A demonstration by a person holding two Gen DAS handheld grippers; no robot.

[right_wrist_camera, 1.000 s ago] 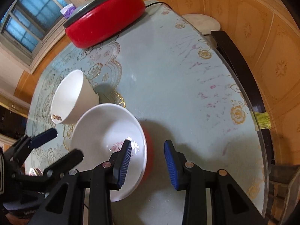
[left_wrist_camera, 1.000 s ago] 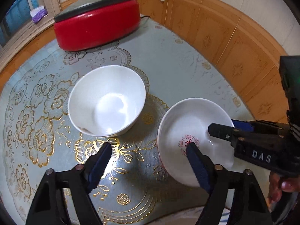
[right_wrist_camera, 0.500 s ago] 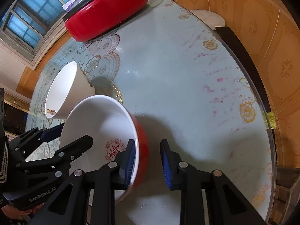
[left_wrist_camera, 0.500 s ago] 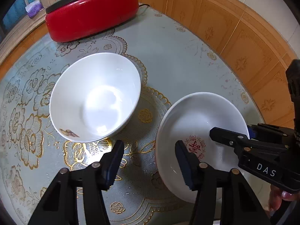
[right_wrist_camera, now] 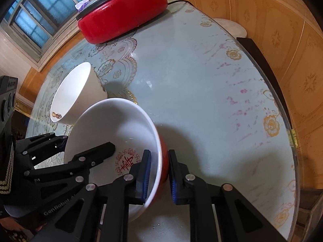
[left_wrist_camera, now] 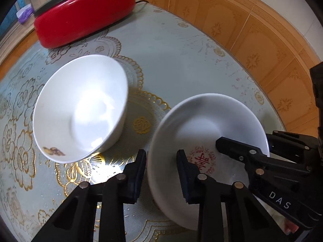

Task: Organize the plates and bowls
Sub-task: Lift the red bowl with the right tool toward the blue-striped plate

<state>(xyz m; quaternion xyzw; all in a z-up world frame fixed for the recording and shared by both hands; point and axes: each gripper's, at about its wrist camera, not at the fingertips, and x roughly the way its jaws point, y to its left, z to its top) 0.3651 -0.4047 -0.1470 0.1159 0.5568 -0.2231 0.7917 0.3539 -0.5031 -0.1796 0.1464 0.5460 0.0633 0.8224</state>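
Note:
A bowl, white inside with a red mark at its bottom and red outside, sits on the table between both grippers. My left gripper straddles its left rim, one finger inside and one outside, with a visible gap. My right gripper straddles its right rim and is shut on it. A plain white bowl stands to the left, apart from both grippers; it also shows in the right wrist view.
A red electric pot with a grey lid stands at the far side of the round glass-topped table. A dark chair back and a white stool stand beyond the table's right edge.
My left gripper has moved right and narrowed around the red bowl's left rim. My right gripper has closed on the bowl's right rim.

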